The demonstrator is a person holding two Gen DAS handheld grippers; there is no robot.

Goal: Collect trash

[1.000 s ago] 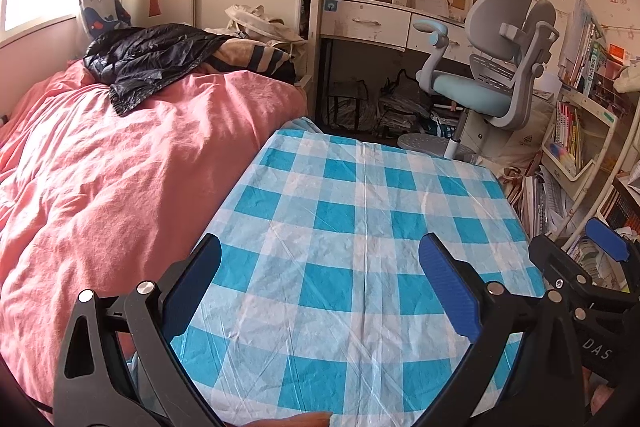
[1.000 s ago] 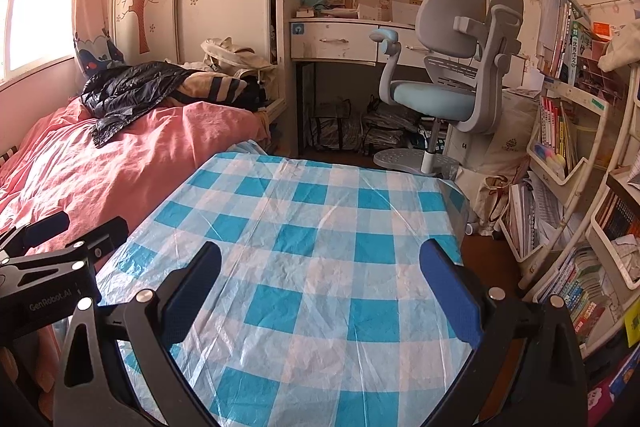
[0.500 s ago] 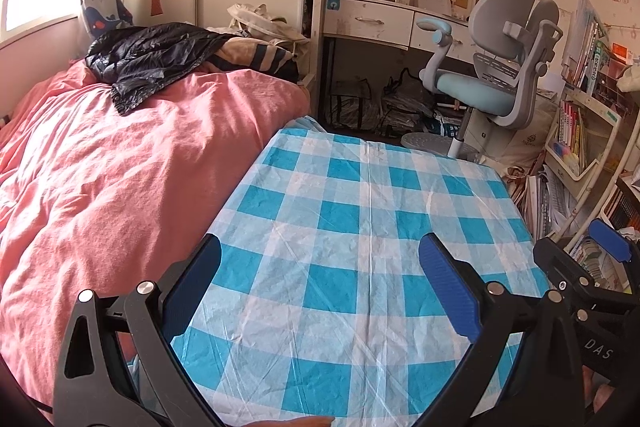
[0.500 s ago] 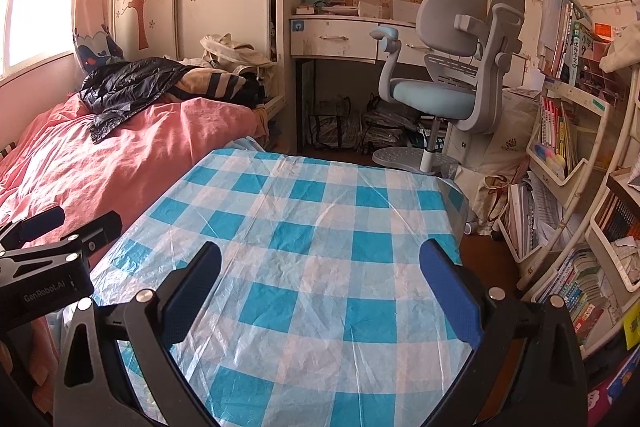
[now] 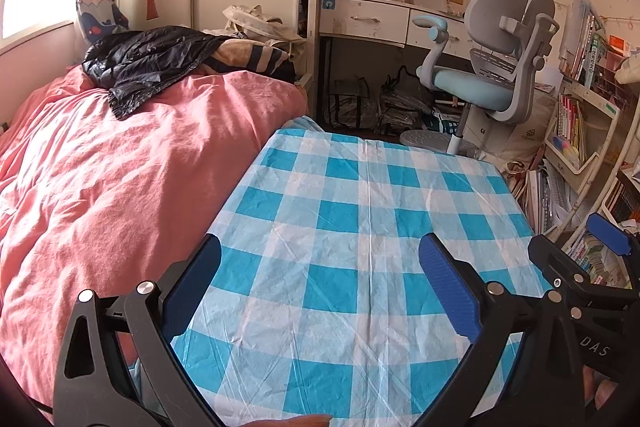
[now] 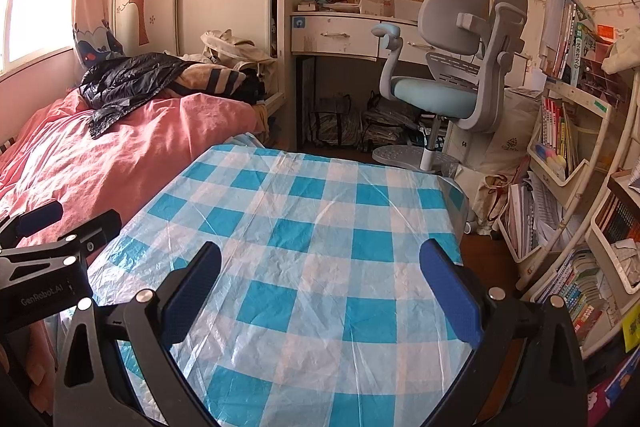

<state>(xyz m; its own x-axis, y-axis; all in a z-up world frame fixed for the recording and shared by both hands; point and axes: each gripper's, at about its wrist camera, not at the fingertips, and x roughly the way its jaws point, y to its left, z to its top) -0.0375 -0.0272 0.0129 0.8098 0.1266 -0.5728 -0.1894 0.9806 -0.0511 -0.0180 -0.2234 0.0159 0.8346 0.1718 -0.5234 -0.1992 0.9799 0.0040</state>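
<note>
Little has changed over the last second: both views have crept slightly forward and lower toward the surface point(image 5: 360, 227), so its checked cloth point(image 6: 320, 247) fills a bit more of each picture; neither gripper has opened or closed. Left gripper point(image 5: 320, 287) hangs over the near part of the surface, jaws wide apart, nothing between them but bare cloth. Right gripper point(image 6: 320, 291) the same, jaws wide apart and empty, over the right half of the surface. Each gripper shows at the edge of the other's view, so the two sit side by side, near each other. No trash visible anywhere on the surface: the cloth is creased but carries nothing, no wrapper, scrap or bin. So the task's thing lies outside the span of either pair of jaws, and I cannot tell from these views where it is. Candidates only: the bags under the desk point(image 6: 360, 127), or the heaped papers by the shelves point(image 6: 540, 195) on the right, both well apart from the grippers and too cluttered to call trash with any confidence. The bed point(image 5: 120, 167) to the left carries a dark jacket point(image 5: 144, 63) and bedding, not obviously rubbish. Judgement: collection has not started; this reads as a slow approach or a search, and the next move probably calls for finding a target before any closing.
</note>
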